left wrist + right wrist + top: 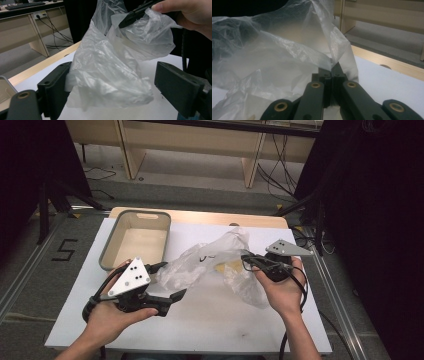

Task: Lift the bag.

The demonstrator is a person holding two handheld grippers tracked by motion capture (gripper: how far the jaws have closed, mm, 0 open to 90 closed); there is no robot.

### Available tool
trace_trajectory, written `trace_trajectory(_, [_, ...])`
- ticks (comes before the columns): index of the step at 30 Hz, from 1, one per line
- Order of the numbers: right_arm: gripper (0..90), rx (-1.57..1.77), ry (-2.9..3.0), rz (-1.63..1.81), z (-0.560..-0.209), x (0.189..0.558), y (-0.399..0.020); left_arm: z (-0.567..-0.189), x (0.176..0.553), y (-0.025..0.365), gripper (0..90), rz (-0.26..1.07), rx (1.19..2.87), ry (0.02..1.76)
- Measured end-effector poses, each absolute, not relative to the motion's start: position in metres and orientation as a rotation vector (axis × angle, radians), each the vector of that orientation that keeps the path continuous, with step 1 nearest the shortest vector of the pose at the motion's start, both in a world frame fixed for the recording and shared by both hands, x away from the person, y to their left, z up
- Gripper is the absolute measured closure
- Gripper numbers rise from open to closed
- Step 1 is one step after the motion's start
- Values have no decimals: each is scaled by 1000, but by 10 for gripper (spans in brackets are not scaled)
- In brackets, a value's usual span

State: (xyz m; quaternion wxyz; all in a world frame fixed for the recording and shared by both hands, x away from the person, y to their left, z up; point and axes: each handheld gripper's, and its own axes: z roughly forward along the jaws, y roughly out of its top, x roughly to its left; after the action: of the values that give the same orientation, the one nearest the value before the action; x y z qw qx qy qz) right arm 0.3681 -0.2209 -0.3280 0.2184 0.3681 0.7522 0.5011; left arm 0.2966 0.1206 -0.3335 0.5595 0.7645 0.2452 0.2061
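Observation:
A crumpled clear plastic bag hangs above the middle of the white table. My right gripper is shut on the bag's upper edge and holds it up from the right. In the right gripper view the closed jaws pinch a fold of the bag. My left gripper stands open at the bag's lower left end. In the left gripper view the bag's bottom hangs between the wide-apart jaws and brushes one of them without being pressed. The right gripper shows at the top, clamped on the plastic.
A grey-rimmed bin with a pale wooden floor stands at the table's back left. A strip of wood runs along the far edge. Dark curtains, cables and desk legs lie beyond the table.

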Motion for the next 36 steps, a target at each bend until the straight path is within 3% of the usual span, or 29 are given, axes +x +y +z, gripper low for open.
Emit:
trace_trajectory(13, [900,1046,2064,1400,-326,373,-222,-369,312,128,151,498,1869,659])
trace_trajectory(19, [900,1042,2079,1404,-326,373,-221,-387,338,107,209,639,1893,646])
trace_trajectory(26, [900,1040,2092,1415,-328,372,-222,-388,356,93,377,713,1806,617])
trace_trajectory(36, [900,1038,2095,1444,-325,369,-225,-373,360,93,861,711,1728,543])
